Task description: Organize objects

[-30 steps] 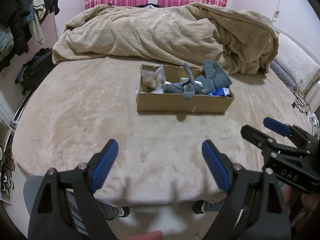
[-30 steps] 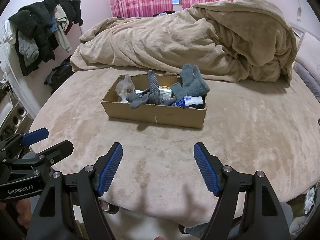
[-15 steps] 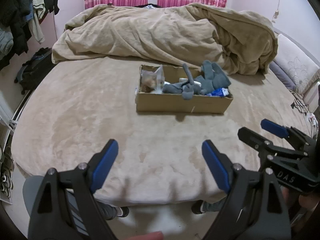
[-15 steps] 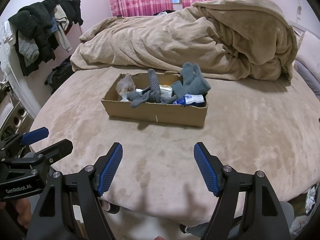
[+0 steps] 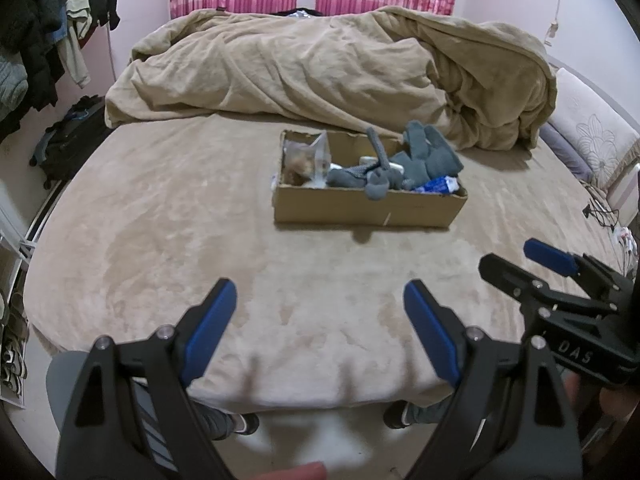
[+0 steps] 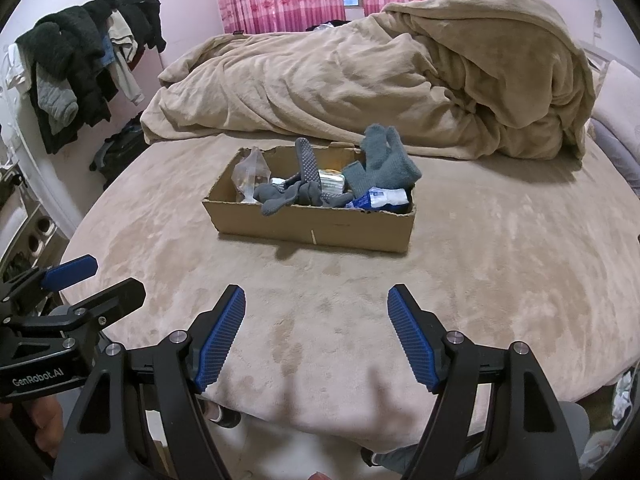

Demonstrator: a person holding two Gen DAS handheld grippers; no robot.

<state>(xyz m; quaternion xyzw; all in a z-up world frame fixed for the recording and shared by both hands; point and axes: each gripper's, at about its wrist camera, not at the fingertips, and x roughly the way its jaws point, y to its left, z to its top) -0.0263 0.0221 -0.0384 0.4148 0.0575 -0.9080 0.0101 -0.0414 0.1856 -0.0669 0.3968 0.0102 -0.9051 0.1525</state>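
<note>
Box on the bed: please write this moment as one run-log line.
left hand-held gripper open | right hand-held gripper open | box full, untouched

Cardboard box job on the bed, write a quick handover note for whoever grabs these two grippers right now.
Left gripper: open, empty, held over the near edge of the bed.
Right gripper: open, empty, level with the left one.
Cardboard box sits mid-bed, apart from both grippers. Inside: grey gloves, grey socks, a clear bag at its left end, a blue-and-white packet at its right end.
Done: nothing visibly sorted; the things lie jumbled in the box.
Left: reach the box and start organizing.
</note>
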